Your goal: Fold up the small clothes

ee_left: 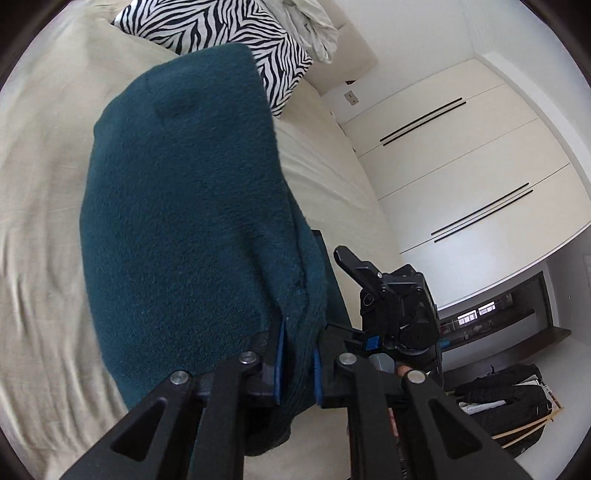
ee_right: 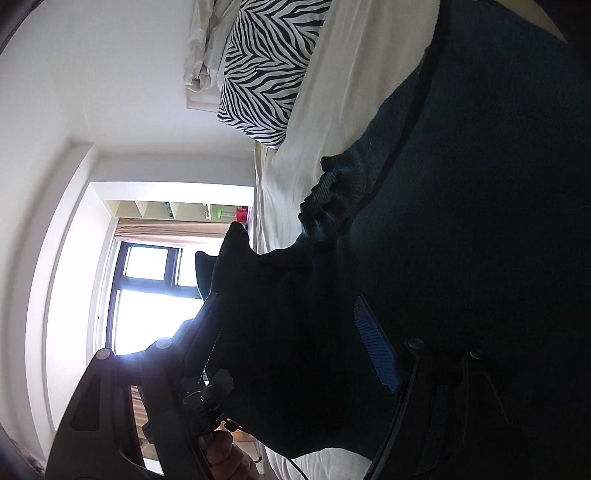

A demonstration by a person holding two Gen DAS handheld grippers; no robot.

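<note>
Where the left gripper (ee_left: 298, 360) closes its blue pads on a bunched edge, the dark teal fleece garment (ee_left: 184, 221) hangs lifted above the bed, with its broad panel spread in front of the camera. The fabric has a fuzzy, napped surface and a small pocket-like fold near the top. In the right wrist view, the same garment (ee_right: 461, 184) fills most of the frame in shadow; a ribbed, gathered cuff (ee_right: 328, 192) and a darker seam line are visible. The right gripper (ee_right: 295, 354) stands with its jaws wide; cloth lies between them, and one ribbed blue pad (ee_right: 376, 350) shows beside the fabric. Pad pressure on the cloth cannot be confirmed.

The bed (ee_left: 44, 166) carries a cream, lightly wrinkled cover. A zebra-print pillow (ee_left: 221, 29) lies at its head, next to a crumpled white bedding item (ee_left: 314, 29). White wardrobe doors (ee_left: 461, 166) with thin black bar handles line one wall. A window (ee_right: 147, 288) with a dark frame and a beige curtain above admits strong daylight.

A laundry basket (ee_left: 524, 424) stands on the floor near the wardrobe, containing dark clothing (ee_left: 502, 387).
</note>
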